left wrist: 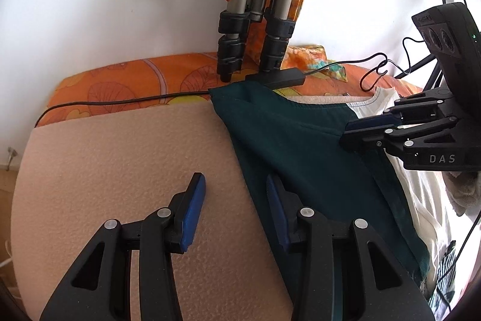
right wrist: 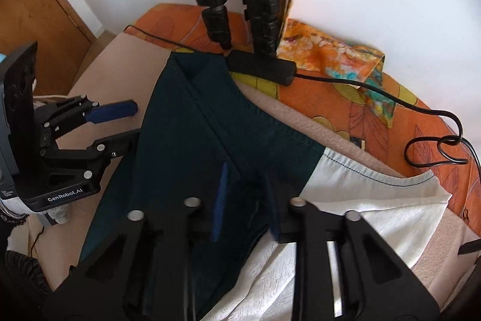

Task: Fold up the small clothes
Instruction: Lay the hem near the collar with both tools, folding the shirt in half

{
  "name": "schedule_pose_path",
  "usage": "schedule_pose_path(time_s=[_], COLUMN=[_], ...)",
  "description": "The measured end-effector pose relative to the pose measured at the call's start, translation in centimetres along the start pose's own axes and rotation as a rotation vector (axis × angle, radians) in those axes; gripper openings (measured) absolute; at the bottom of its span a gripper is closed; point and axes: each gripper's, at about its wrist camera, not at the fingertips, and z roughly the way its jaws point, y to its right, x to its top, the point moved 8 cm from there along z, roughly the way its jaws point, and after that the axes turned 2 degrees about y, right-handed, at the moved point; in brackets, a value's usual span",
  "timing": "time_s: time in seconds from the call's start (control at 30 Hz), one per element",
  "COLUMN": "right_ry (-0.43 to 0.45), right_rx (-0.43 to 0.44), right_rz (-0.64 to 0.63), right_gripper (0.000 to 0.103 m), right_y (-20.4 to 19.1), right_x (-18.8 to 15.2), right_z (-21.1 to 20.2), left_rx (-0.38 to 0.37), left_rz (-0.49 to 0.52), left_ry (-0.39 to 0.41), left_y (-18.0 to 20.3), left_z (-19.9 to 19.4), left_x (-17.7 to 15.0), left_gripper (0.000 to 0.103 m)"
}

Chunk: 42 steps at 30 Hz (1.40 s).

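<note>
Presently the right gripper (right wrist: 245, 173) points steeply down onto the dark green half of the garment (right wrist: 195, 125), its jaws narrow and astride a low ridge of cloth. Whether the pads actually press that ridge cannot be told, as its own view is blurred there. The left gripper (left wrist: 234, 176) is released, jaws well apart: one finger hangs over the bare mat (left wrist: 120, 155), the other over the garment's left edge, and nothing is clamped between them. The garment lies spread and nearly flat on the mat, green on the left and white (right wrist: 375, 200) on the right. Its far corner is just beside the adapter (right wrist: 261, 66) and the tripod (right wrist: 264, 17), which stand on the orange sheet (right wrist: 345, 98). Judgement: thin, light, limp fabric with no stiffness. It should drape from any pinch, drag easily over the pebbled mat and crease wherever it bunches; it is neither fragile nor slippery. The best holds look to be the stitched hem and the corners, one per gripper and taken low, so that only one layer is caught. The cable (right wrist: 390, 98) near the hem could snag on a lift.
</note>
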Motion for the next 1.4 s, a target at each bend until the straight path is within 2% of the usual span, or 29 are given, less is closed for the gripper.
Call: schedule_pose_path(time_s=[0.1,0.3,0.4,0.5,0.57,0.63,0.67,0.7,0.77,0.87,1.0,1.13,1.2,1.3,1.33,1.37,1.4], right_ry=[0.015,0.136,0.138,0.082,0.046,0.081,0.112,0.146,0.234,0.264,0.224,0.234,0.235,0.226,0.239,0.242,0.244], right_rx=[-0.06,-0.026,-0.142,-0.253,-0.224,-0.177,-0.168,-0.157,-0.149,-0.147,-0.151,-0.078,-0.076,-0.051,-0.053,-0.046,-0.034], right_rz=[-0.056,-0.034,-0.035,0.001,0.042,0.084,0.095,0.098,0.126,0.21,0.301,0.373,0.366,0.368,0.376,0.382,0.392], right_gripper=[0.004,0.003,0.003,0.003,0.003,0.003,0.01,0.023,0.043,0.045,0.045,0.045,0.045,0.044,0.042,0.033,0.017], right_y=[-1.4,-3.5,-1.5,1.6,3.1,3.7,4.0,4.4,5.7,9.3,13.5,15.9,16.2,16.2,16.3,16.4,16.5], right_x=[0.2,1.8,1.6,1.1,0.1,-0.2,-0.3,-0.5,-1.3,-3.2,-5.0,-5.9,-5.7,-5.4,-5.1,-4.8,-4.6], right_z=[-0.2,-4.5,-5.5,-4.2,-3.4,-3.8,-4.6,-5.5,-8.0,-9.8,-8.9,-7.6,-6.8,-5.6,-5.4,-5.2,-5.1], left_rx=[-0.002,0.018,0.025,0.032,0.05,0.048,0.046,0.03,0.003,-0.027,-0.038,0.012,0.026,0.068,0.072,0.074,0.07], left_rz=[-0.008,0.017,0.02,0.009,0.004,0.0,-0.005,-0.015,-0.043,-0.062,-0.071,-0.071,-0.063,-0.049,-0.052,-0.057,-0.056], left_ry=[0.001,-0.001,-0.004,-0.009,-0.004,0.003,0.01,0.02,0.031,0.01,-0.014,-0.031,-0.012,0.002,0.003,0.007,0.007], left_y=[-0.1,0.1,0.0,-0.1,-0.3,-0.3,-0.4,-0.3,-0.5,-0.3,0.2,0.0,0.1,0.1,0.1,0.1,0.3], left_z=[0.0,-0.1,-0.1,0.0,0.1,0.0,0.0,-0.2,-0.2,0.8,2.2,3.5,3.7,4.0,4.1,4.2,4.3], left_x=[0.0,-0.1,-0.1,0.2,0.7,1.4,1.8,2.4,3.4,4.5,4.9,4.7,4.9,5.2,5.3,5.5,5.5], left_gripper=[0.039,0.039,0.039,0.039,0.039,0.039,0.039,0.043,0.043,0.043,0.043,0.043,0.04,0.027,0.018,0.012,0.007])
